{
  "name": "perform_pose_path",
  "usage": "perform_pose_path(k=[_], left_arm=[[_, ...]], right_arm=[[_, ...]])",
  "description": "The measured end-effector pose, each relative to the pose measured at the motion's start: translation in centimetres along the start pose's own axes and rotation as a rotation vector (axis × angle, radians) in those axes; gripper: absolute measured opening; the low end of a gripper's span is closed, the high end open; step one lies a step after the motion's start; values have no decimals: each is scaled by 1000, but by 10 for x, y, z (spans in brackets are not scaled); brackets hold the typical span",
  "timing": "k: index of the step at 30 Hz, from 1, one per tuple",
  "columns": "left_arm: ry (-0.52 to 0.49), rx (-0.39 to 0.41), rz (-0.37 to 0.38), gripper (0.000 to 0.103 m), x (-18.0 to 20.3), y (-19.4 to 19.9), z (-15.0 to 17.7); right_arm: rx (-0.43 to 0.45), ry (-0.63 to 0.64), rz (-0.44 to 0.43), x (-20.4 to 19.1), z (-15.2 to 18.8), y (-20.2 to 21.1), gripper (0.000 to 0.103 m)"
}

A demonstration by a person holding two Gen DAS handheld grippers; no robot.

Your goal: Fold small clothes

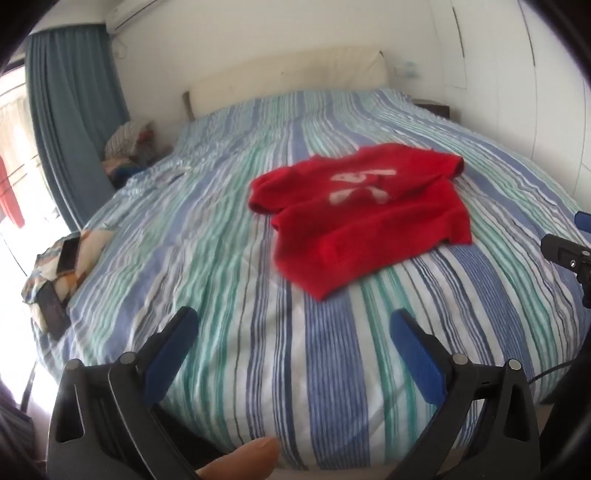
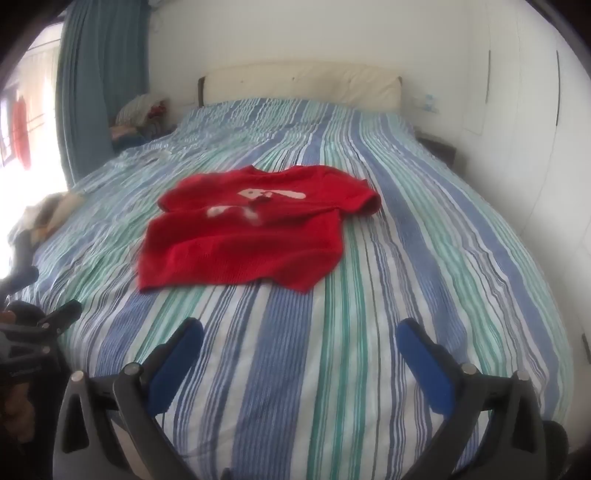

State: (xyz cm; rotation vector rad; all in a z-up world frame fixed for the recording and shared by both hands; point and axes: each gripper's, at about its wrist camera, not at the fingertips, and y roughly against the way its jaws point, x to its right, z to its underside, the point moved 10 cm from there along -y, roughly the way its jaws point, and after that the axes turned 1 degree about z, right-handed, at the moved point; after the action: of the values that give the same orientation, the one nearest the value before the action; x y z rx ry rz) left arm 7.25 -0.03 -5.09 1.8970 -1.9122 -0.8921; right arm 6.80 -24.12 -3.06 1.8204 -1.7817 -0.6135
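While claws (image 1: pixel 293 325) gape, shirt (image 1: pixel 360 218) lies apart

Shirt (image 2: pixel 243 236), red: one, on the bed (image 2: pixel 332 369). Bed, striped cover: one. Headboard (image 2: pixel 303 83), cream: one. Curtain (image 2: pixel 99 74), blue: one. Tongs: two, left tongs (image 1: pixel 293 325) and right tongs (image 2: pixel 299 336), each with two blue pads. Clothes pile (image 1: pixel 129 147) beside the bed's far corner: one; items within cannot be counted. Patterned cloth (image 1: pixel 55 273) at the bed's left edge: one, with two flat dark devices on it. Air conditioner (image 1: pixel 123 16): one.
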Motion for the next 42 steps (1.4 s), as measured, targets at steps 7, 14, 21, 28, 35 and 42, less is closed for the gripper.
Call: perform_pose_path(k=[7, 14, 21, 28, 35, 42], left_arm=[[20, -102, 54, 103, 5, -12, 16], [58, -134, 93, 103, 3, -10, 18], [73, -185, 107, 103, 4, -17, 27], [82, -176, 105, 103, -1, -13, 26], [114, -169, 112, 103, -6, -15, 19], [162, -190, 140, 103, -11, -19, 19]], right_arm=[[-9, -17, -17, -1, 1, -4, 103], [12, -15, -11, -5, 0, 1, 103], [10, -30, -4, -2, -1, 1, 103], [7, -34, -9, -4, 0, 2, 103], [19, -39, -31, -9, -4, 4, 103], [16, -28, -21, -11, -6, 4, 103]])
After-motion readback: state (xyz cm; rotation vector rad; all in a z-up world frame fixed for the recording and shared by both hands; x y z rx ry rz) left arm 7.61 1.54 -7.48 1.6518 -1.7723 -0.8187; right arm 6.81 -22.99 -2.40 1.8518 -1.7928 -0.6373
